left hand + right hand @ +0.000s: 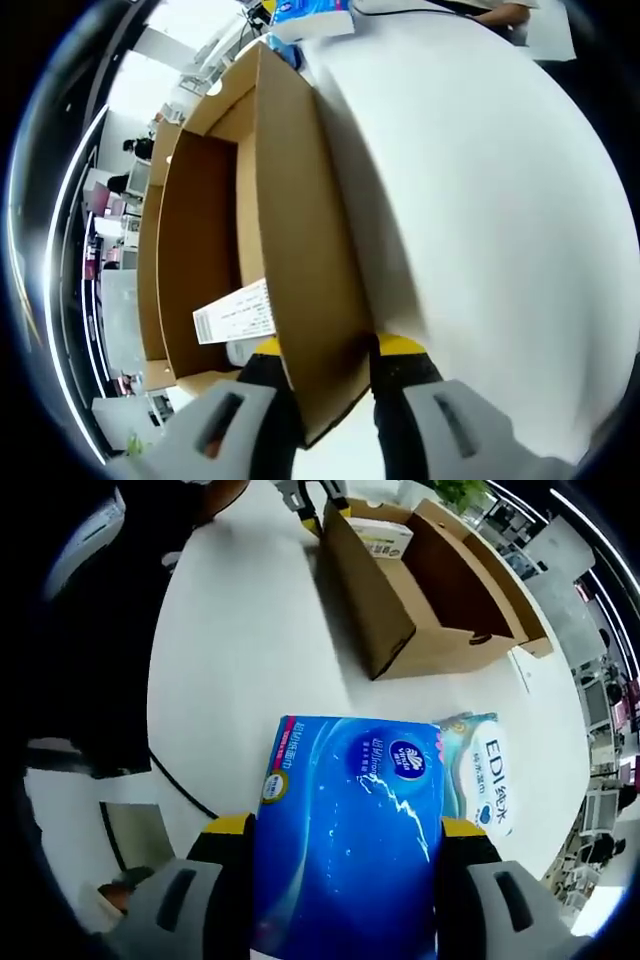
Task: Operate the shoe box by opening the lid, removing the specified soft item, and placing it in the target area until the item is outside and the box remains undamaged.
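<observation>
Right gripper (345, 855) clamps the blue tissue pack (350, 830), long axis along the jaws, already outside, well short of the shoe box (400, 600). Left gripper (325, 375) pinches the box's side wall (300, 250).

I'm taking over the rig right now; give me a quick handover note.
Left gripper: shut on the wall of the open box, steadying it.
Right gripper: shut on the blue tissue pack, outside the box over the white table, beside a second pack.
Done: box open, pack out.
Left: set the pack down, release both. A white item is in the box.
</observation>
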Demonstrator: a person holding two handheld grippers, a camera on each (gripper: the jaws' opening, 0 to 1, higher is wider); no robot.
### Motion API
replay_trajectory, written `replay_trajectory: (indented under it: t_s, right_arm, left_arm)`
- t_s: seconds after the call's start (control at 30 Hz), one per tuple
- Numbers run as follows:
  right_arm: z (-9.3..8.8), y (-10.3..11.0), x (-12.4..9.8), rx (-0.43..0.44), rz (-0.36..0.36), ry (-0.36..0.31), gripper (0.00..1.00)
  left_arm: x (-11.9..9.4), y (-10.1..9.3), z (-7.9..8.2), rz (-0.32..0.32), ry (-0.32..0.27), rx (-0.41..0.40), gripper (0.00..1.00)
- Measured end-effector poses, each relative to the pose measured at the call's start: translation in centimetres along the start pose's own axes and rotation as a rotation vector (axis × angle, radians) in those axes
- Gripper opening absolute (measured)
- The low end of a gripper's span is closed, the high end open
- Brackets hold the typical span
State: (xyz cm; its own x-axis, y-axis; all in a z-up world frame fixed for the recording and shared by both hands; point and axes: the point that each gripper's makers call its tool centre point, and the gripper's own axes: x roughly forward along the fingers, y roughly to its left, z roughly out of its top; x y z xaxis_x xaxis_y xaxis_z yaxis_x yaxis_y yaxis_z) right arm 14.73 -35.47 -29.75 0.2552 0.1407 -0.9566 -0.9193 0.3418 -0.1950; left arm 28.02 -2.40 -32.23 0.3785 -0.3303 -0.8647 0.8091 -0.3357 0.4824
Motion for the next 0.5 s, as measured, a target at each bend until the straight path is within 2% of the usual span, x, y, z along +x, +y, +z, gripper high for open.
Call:
replay_trajectory:
  t_s: [0.13, 0.33, 0.47, 0.5]
  right_arm:
    - [-0.4, 0.3, 0.8, -0.032, 0.015, 0.020, 0.72]
    - [-0.1, 0.3, 1.0, -0.083, 0.037, -0.003, 0.72]
    - [-0.3, 0.2, 1.4, -0.055, 0.064, 0.001, 0.72]
    - [-0.1, 0.2, 1.5, -0.084, 0.067, -0.013, 0.72]
  left_arm:
    - [0.0, 0.0, 0.1, 0.000, -0.003, 0.004, 0.24]
    - [0.0, -0.1, 0.1, -0.001, -0.002, 0.002, 0.24]
    - [0.0, -0.1, 0.1, 0.000, -0.003, 0.000, 0.24]
    - [0.0, -0.1, 0.1, 0.000, -0.003, 0.000, 0.24]
